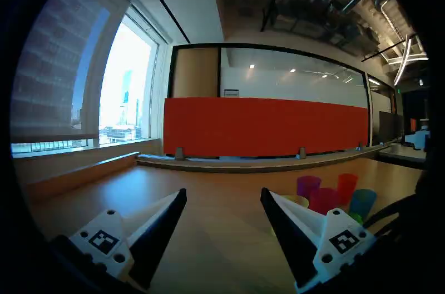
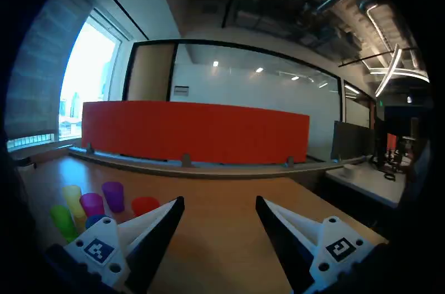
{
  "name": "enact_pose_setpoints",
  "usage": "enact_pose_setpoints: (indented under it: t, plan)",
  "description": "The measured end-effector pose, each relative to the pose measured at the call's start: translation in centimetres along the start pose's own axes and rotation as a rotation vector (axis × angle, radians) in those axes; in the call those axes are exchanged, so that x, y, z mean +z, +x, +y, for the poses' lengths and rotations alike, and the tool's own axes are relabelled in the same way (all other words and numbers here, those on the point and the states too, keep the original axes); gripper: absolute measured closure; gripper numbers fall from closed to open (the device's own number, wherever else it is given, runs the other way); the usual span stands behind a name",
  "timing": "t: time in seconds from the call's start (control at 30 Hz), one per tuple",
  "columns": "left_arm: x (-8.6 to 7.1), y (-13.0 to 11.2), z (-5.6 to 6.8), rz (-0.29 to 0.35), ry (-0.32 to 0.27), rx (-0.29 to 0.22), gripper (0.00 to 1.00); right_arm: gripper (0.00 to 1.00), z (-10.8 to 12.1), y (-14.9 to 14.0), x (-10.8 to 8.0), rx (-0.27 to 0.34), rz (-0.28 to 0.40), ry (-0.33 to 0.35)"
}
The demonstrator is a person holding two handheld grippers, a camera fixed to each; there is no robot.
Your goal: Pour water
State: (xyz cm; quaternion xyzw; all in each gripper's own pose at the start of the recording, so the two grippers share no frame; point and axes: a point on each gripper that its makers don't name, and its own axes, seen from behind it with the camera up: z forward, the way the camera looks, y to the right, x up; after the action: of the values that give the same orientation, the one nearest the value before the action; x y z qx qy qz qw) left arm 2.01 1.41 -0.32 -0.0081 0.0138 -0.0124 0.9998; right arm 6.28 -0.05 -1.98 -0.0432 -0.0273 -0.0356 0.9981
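The left tongs [image 1: 223, 190] stand apart with nothing between the fingers, held over the wooden table [image 1: 222, 249]. In the left gripper view the cluster of coloured cups [image 1: 322, 199] stands on the table at the right, just beyond the right finger, which hides part of the nearest cups. The right tongs [image 2: 219, 198] are likewise spread and hold nothing. In the right gripper view the cups [image 2: 92, 203] stand at the left, packed close together (purple, magenta, yellow, green, red and blue), and the left finger overlaps the nearest ones. An orange partition [image 1: 267, 127] runs along the table's far edge, with a glass wall behind it. A bright window [image 1: 125, 94] lies at the far left. At the far right in the right gripper view, a second table [image 2: 367, 177] carries a monitor [image 2: 353, 139].
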Motion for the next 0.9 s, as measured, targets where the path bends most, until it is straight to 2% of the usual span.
enact_pose_setpoints:
  t: [0.3,0.9]
  plan:
    - [0.0,-0.5,-0.8,0.004,0.005,0.027,0.01,0.01,-0.6,0.0,-0.1,-0.002,-0.003,-0.002]
    - [0.1,-1.2,-1.2,-0.012,0.003,0.022,0.01,0.01,0.0,0.3,-0.4,-0.005,-0.003,-0.019]
